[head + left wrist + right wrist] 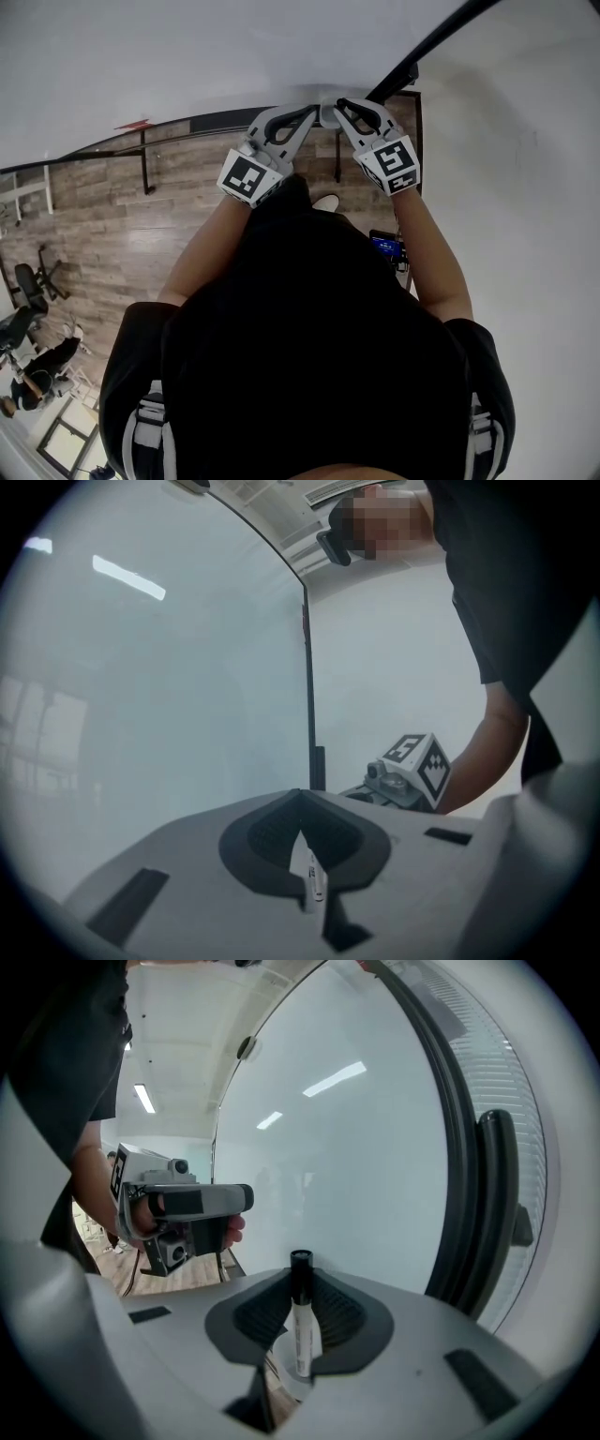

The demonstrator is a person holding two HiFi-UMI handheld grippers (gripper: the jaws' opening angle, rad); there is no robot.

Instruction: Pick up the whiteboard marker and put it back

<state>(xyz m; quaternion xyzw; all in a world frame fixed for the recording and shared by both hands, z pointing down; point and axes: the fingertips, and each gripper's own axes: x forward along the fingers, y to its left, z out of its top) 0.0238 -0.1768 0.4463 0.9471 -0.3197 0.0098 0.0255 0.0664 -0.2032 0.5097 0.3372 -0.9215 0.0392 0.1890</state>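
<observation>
The whiteboard marker (300,1321), white with a black cap, stands upright between the pads of my right gripper (298,1326), cap pointing away from the camera; the jaws are shut on it. In the head view both grippers are held side by side close to the whiteboard (187,56), the right gripper (345,105) beside the left gripper (312,112). The left gripper (302,855) has its pads meeting at the tips, with only a thin white slit below them and nothing gripped. The marker is hidden in the head view.
The whiteboard's black frame (459,1176) runs just right of the marker, and its edge (307,686) stands ahead of the left gripper. Below are a wooden floor (122,244), the board's stand legs (145,169), a small blue-screened device (386,247) and gym gear (28,291).
</observation>
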